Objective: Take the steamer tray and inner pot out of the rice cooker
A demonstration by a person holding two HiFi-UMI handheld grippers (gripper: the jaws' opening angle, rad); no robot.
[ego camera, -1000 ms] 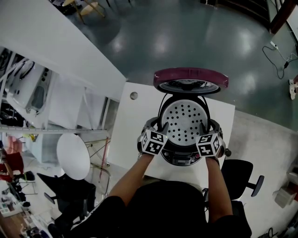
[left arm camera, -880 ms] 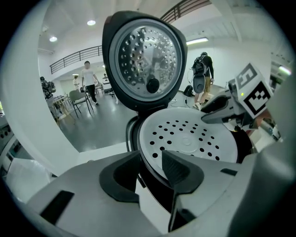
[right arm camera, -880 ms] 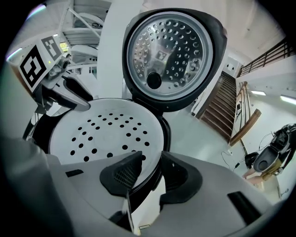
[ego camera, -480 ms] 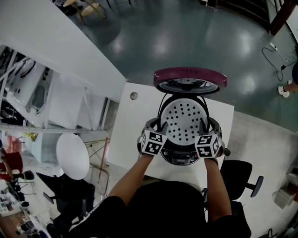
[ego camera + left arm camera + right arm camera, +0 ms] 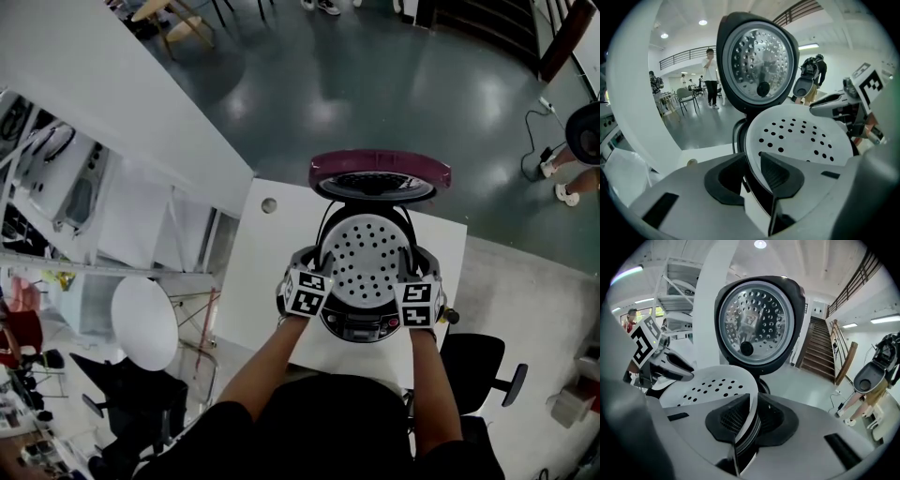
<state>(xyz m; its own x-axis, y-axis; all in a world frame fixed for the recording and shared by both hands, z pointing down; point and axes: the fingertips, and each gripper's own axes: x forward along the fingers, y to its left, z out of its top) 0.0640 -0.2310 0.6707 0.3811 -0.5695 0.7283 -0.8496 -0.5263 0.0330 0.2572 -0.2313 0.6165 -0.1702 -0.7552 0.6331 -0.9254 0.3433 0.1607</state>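
The rice cooker (image 5: 361, 323) stands on the white table (image 5: 267, 253) with its maroon lid (image 5: 380, 173) swung up. The white perforated steamer tray (image 5: 367, 258) sits in its mouth and hides the inner pot beneath. My left gripper (image 5: 317, 270) holds the tray's left rim (image 5: 751, 154); its jaws have just been closing and now pinch that rim. My right gripper (image 5: 411, 274) clamps the right rim (image 5: 752, 404) between its pads after closing too. The tray (image 5: 712, 385) tilts slightly, its right side a little higher. Each gripper (image 5: 751, 171) (image 5: 749, 420) faces the lid's metal inner plate (image 5: 761, 61).
The cooker fills much of the small table, with edges close on all sides. A small round disc (image 5: 269, 204) lies at the far left corner. An office chair (image 5: 478, 361) stands on the right and a white round stool (image 5: 143, 323) on the left. People stand on the floor beyond.
Both grippers have closed onto the tray's opposite rims. The right gripper has risen a little with its side of the tray; the left has stayed put.
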